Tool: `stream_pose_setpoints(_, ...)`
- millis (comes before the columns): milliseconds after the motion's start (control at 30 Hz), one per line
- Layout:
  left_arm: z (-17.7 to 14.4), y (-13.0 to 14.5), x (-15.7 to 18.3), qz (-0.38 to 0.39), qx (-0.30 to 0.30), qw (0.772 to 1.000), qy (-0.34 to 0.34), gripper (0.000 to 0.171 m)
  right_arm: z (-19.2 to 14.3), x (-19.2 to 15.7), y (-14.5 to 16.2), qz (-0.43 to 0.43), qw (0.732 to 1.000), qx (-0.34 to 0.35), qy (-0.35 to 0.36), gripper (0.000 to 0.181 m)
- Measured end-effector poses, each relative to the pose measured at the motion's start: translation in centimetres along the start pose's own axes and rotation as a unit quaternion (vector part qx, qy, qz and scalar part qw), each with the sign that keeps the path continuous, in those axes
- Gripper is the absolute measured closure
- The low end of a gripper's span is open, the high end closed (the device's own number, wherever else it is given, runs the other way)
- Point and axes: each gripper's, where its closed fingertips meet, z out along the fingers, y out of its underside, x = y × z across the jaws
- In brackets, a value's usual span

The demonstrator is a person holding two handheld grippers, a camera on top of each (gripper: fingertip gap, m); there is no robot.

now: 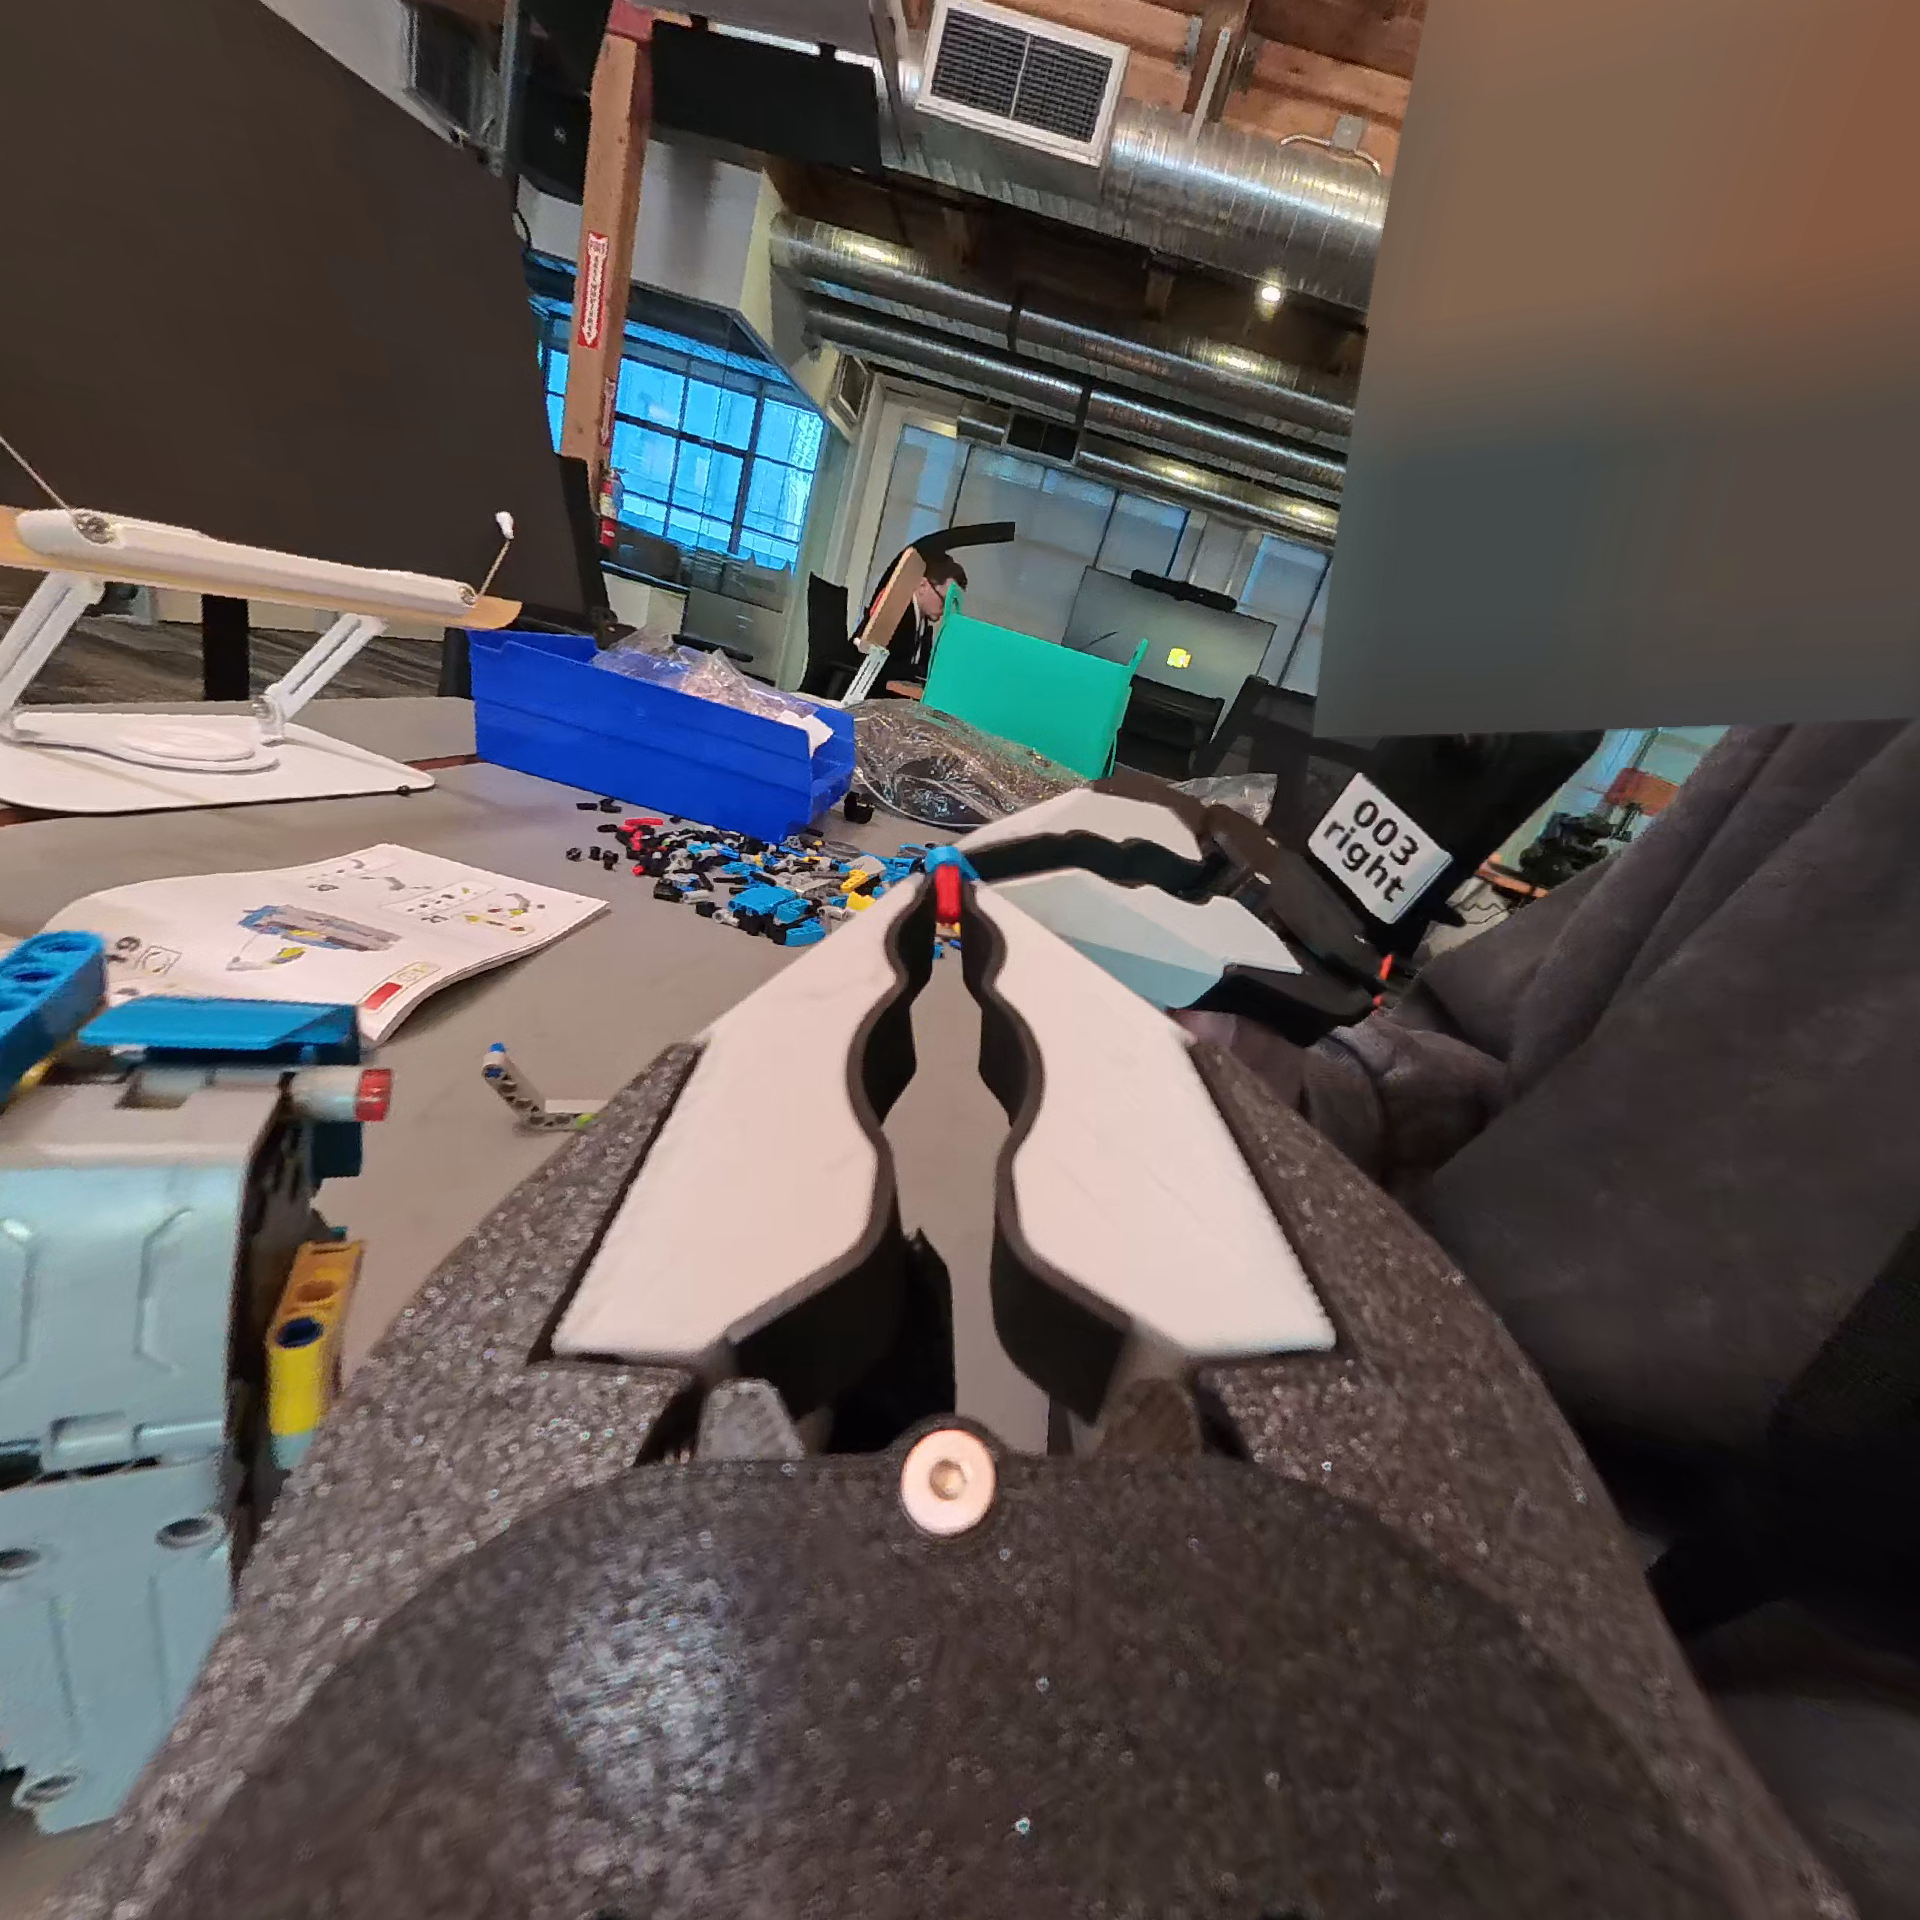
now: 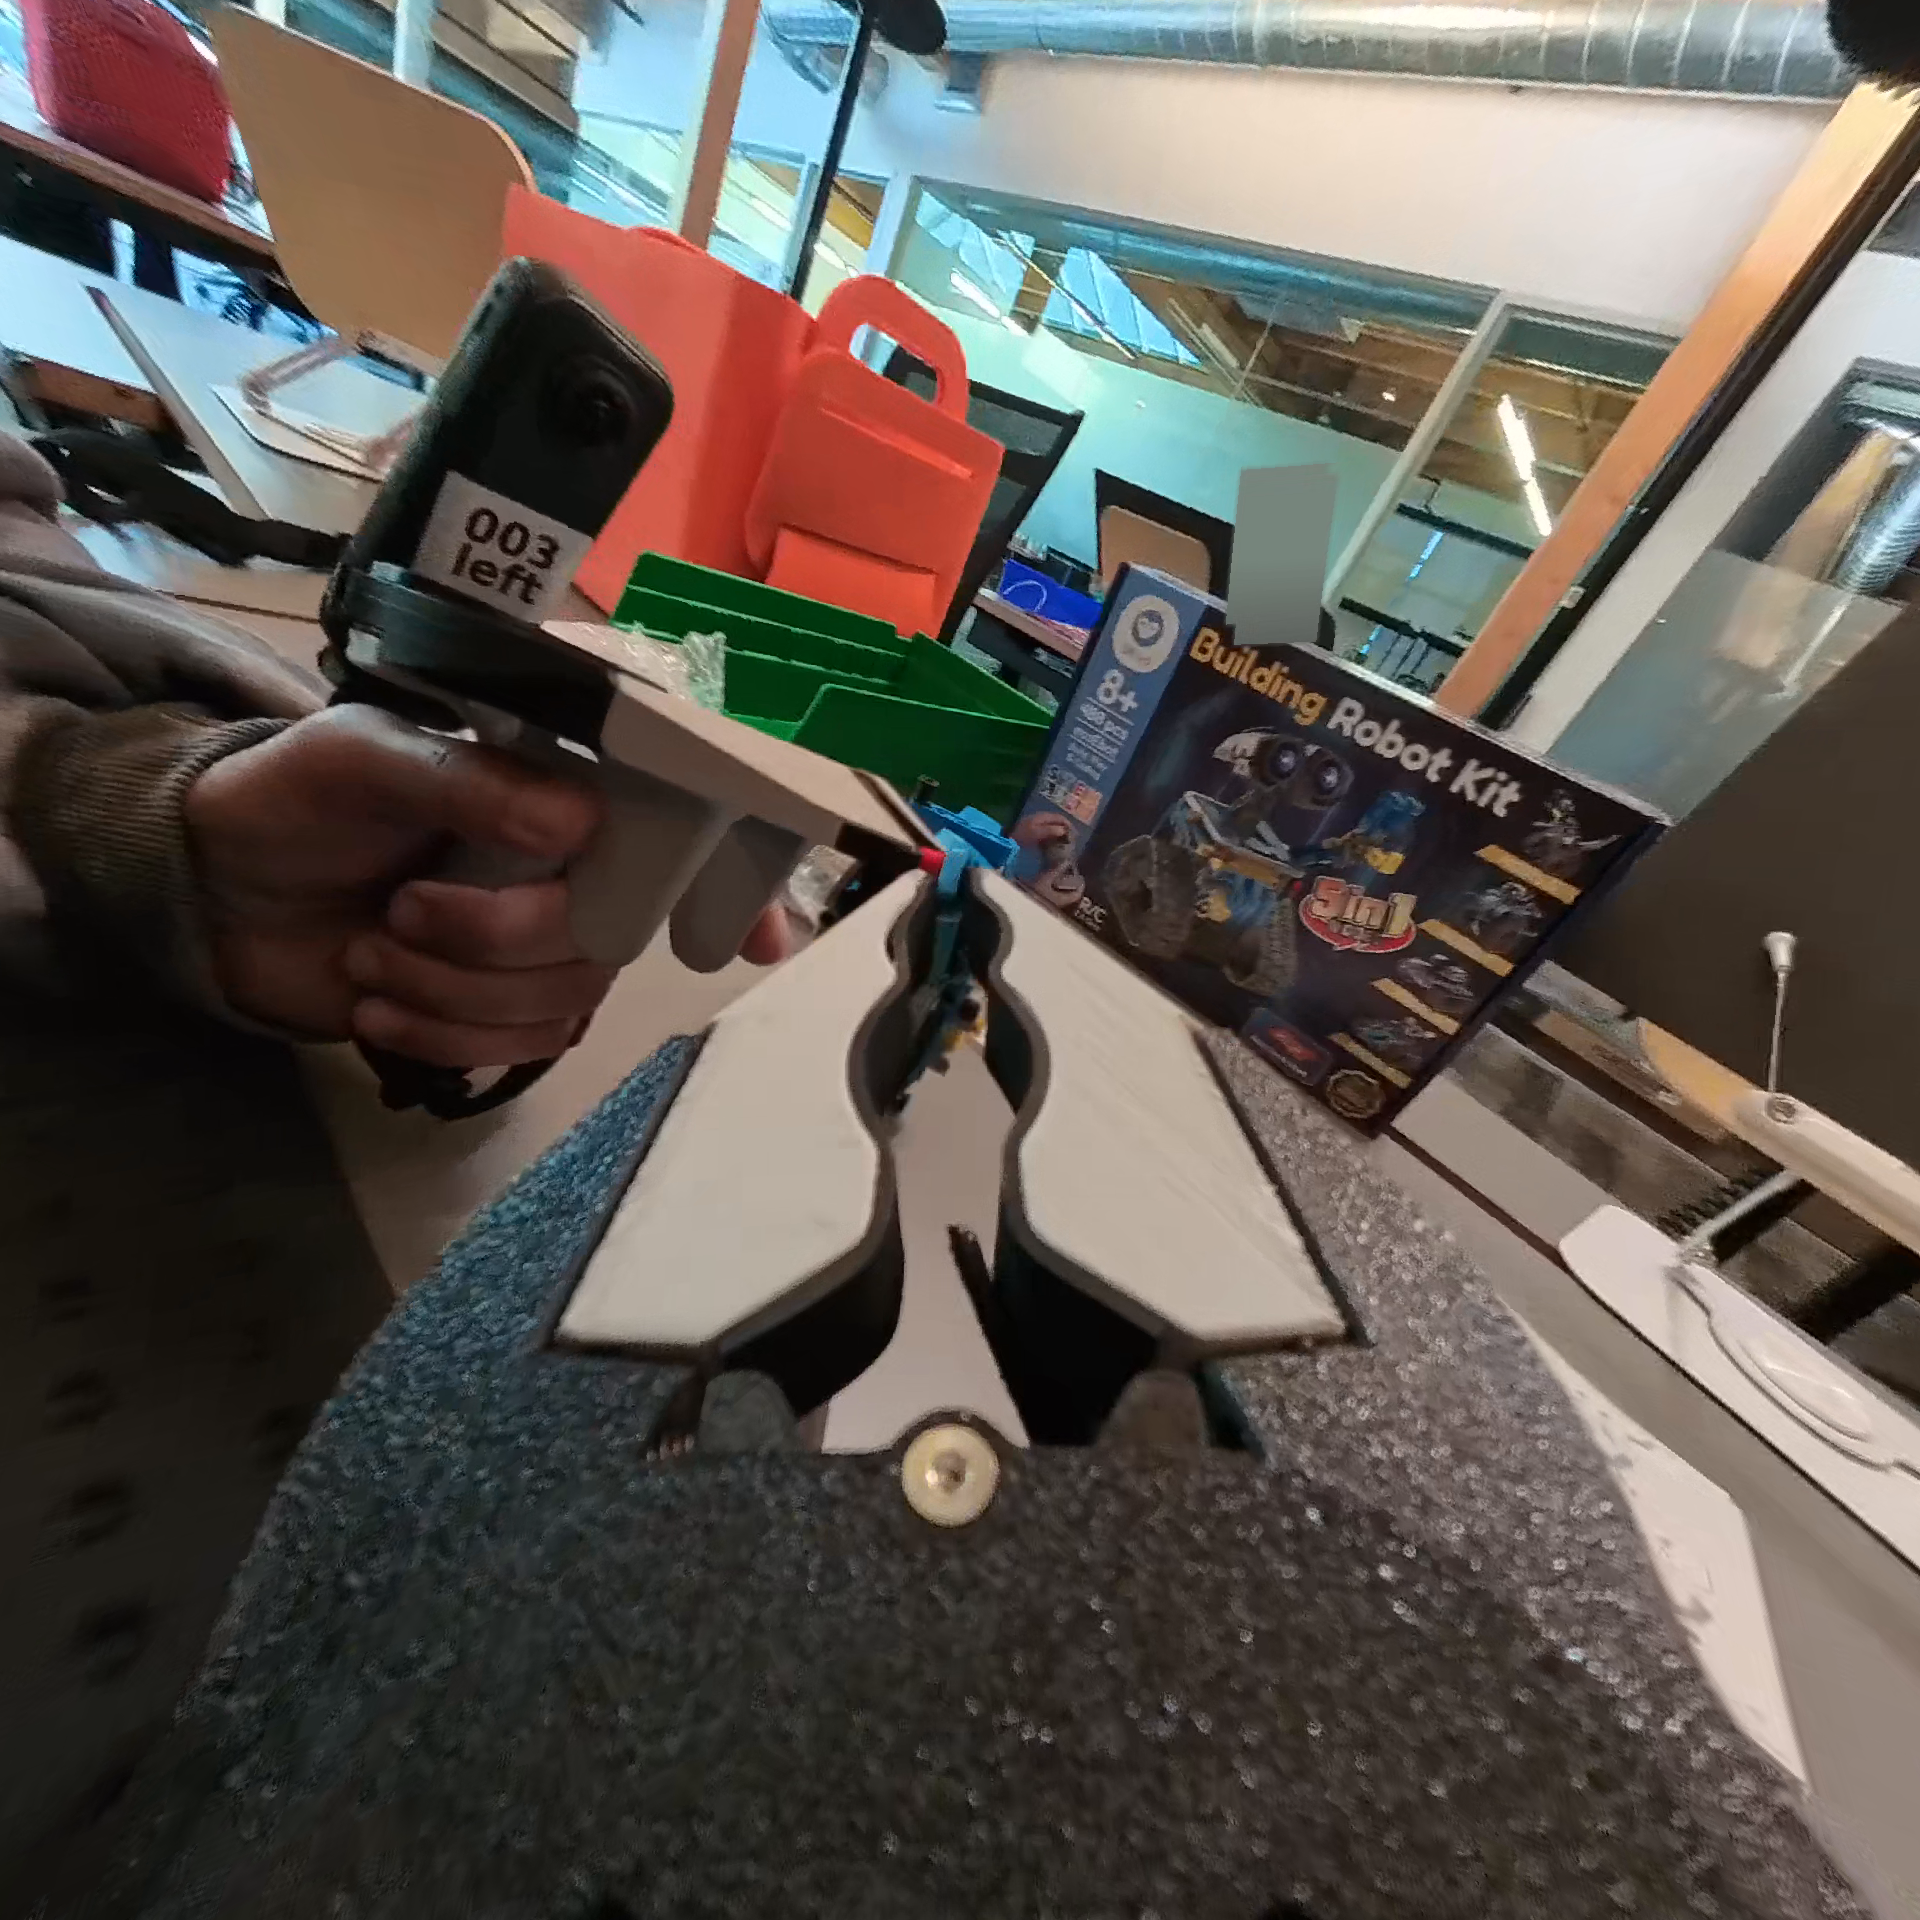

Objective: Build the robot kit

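Note:
My left gripper (image 1: 945,906) is shut on a small red pin (image 1: 947,900) at its fingertips, held above the grey table (image 1: 582,997). My right gripper (image 1: 971,858) comes in from the right and meets it tip to tip. In the right wrist view my right gripper (image 2: 951,883) is shut on a blue toy-brick piece (image 2: 966,847) that runs down between its fingers. The left gripper (image 2: 914,844) reaches in from the left, held by a hand (image 2: 395,883), and its red pin (image 2: 934,860) touches the blue piece.
A partly built light-blue model (image 1: 114,1351) stands at the near left. An open instruction booklet (image 1: 332,925), a pile of loose pieces (image 1: 748,878), a bent grey piece (image 1: 540,1103) and a blue bin (image 1: 655,727) lie beyond. The kit box (image 2: 1320,862), green tray (image 2: 862,686) and white stand (image 1: 208,644) are nearby. The tips of both grippers are at nearly the same place.

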Motion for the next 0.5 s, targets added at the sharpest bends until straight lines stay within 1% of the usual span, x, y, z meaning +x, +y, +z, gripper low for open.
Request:
stream_pose_setpoints(67,0.0,0.0,0.1,-0.006,0.001,1.000,0.004,0.169,-0.2,-0.1,0.0,-0.013,1.000,0.002,0.001,0.177)
stream_pose_setpoints(133,0.0,-0.2,0.1,-0.015,0.010,1.000,0.007,0.169,-0.1,0.0,-0.1,-0.036,0.999,0.011,0.019,0.177)
stream_pose_setpoints(200,-0.1,-0.4,0.2,-0.018,0.020,1.000,0.008,0.169,0.0,0.0,-0.4,-0.041,0.998,0.017,0.034,0.177)
stream_pose_setpoints(300,-0.2,-0.8,0.4,-0.042,0.042,0.998,0.015,0.169,0.1,0.0,-0.8,0.013,0.999,0.021,0.036,0.177)
stream_pose_setpoints(333,-0.2,-1.0,0.5,-0.051,0.048,0.997,0.020,0.169,0.1,0.0,-0.9,0.019,0.999,0.023,0.037,0.177)
stream_pose_setpoints(433,-0.1,-1.3,1.0,-0.064,0.065,0.995,0.036,0.169,-0.1,-0.1,-1.5,0.013,0.998,0.041,0.045,0.178)
stream_pose_setpoints(500,-0.1,-1.5,1.2,-0.086,0.072,0.993,0.048,0.168,-0.2,-0.1,-1.8,-0.011,0.997,0.051,0.051,0.177)
